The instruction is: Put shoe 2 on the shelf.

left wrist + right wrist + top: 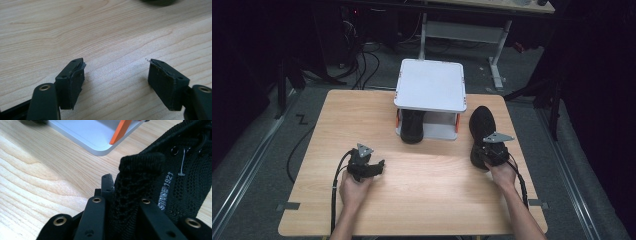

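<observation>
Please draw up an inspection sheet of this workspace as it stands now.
Surface: light wooden table, bare between the hands.
Job's things: black knit shoe at the right; second black shoe under the white two-tier plastic rack.
Clutter: nothing seen.
Grippers: right gripper clamped on the knit shoe's heel collar; left gripper open above bare wood.
Cables: black cable trails from the left gripper; floor cables behind the table.
Surroundings: dark room, white desk frame beyond.

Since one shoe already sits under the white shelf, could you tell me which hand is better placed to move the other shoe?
Right: the right gripper is shut on the shoe; the left gripper is open over bare table.
</observation>
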`<action>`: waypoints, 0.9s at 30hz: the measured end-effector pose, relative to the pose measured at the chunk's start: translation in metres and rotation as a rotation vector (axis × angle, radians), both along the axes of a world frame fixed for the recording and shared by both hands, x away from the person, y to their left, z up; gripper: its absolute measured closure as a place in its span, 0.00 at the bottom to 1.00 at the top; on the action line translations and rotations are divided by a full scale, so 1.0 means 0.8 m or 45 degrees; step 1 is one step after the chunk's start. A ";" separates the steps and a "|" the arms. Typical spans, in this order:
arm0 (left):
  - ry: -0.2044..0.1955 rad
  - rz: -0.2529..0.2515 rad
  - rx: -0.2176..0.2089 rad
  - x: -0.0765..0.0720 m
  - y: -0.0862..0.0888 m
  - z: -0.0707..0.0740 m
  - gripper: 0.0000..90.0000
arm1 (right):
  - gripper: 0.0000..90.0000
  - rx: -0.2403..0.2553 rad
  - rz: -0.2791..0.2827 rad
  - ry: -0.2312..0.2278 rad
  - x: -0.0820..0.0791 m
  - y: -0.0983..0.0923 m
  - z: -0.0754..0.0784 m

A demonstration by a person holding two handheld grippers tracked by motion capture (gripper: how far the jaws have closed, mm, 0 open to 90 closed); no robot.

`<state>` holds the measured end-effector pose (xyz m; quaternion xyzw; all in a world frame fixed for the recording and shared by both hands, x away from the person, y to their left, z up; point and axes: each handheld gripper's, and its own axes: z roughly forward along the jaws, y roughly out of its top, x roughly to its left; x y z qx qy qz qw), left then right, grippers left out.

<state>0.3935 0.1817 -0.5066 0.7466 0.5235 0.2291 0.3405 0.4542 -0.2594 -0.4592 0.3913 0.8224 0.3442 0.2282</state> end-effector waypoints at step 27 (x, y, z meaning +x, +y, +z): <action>0.001 -0.001 0.002 0.000 0.000 0.000 0.33 | 0.93 0.022 0.009 -0.057 -0.034 -0.016 0.019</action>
